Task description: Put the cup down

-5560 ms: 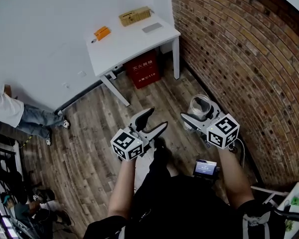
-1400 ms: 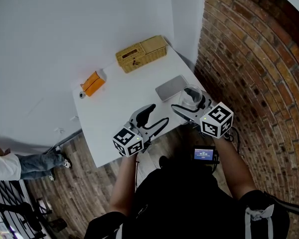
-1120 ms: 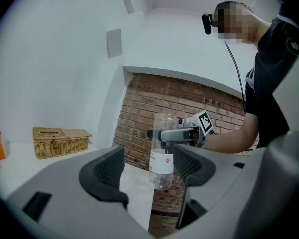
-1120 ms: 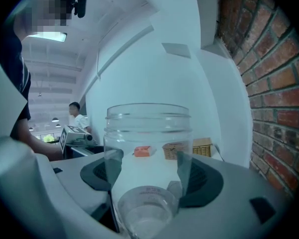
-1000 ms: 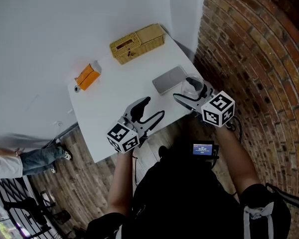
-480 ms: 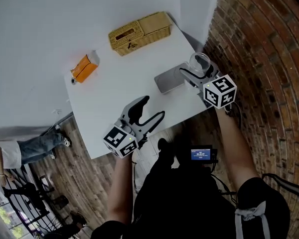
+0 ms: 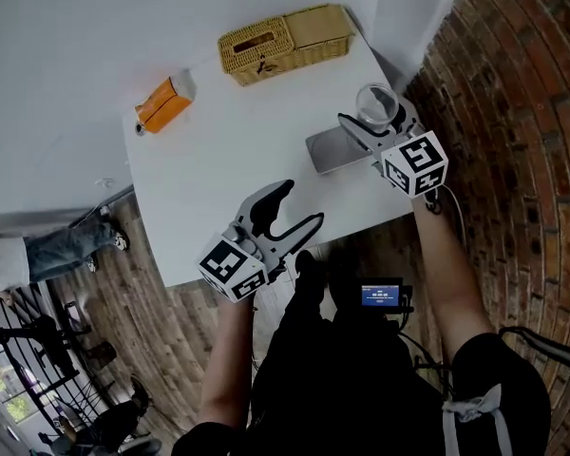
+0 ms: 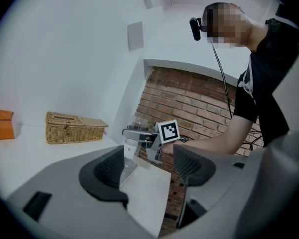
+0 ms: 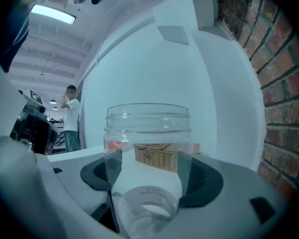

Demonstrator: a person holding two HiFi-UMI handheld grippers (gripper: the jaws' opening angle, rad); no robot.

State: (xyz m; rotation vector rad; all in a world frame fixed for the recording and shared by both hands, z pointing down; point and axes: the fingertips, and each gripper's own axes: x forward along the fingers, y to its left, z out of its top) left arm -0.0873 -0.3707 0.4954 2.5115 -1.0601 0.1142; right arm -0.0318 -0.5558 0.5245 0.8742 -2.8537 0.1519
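Note:
A clear plastic cup stands upright between the jaws of my right gripper, which is shut on it above the right side of the white table. In the right gripper view the cup fills the middle, both pads pressed on its sides. My left gripper hangs open and empty over the table's front edge. In the left gripper view its jaws stand apart around nothing, and the right gripper with the cup shows beyond them.
A grey flat pad lies under the cup's side of the table. A wicker box stands at the back, an orange carton at the left. A brick wall runs along the right; a person sits far left.
The right gripper has carried the cup farther over the table, toward the back right corner past the grey pad. The left gripper has stayed open near the front edge.

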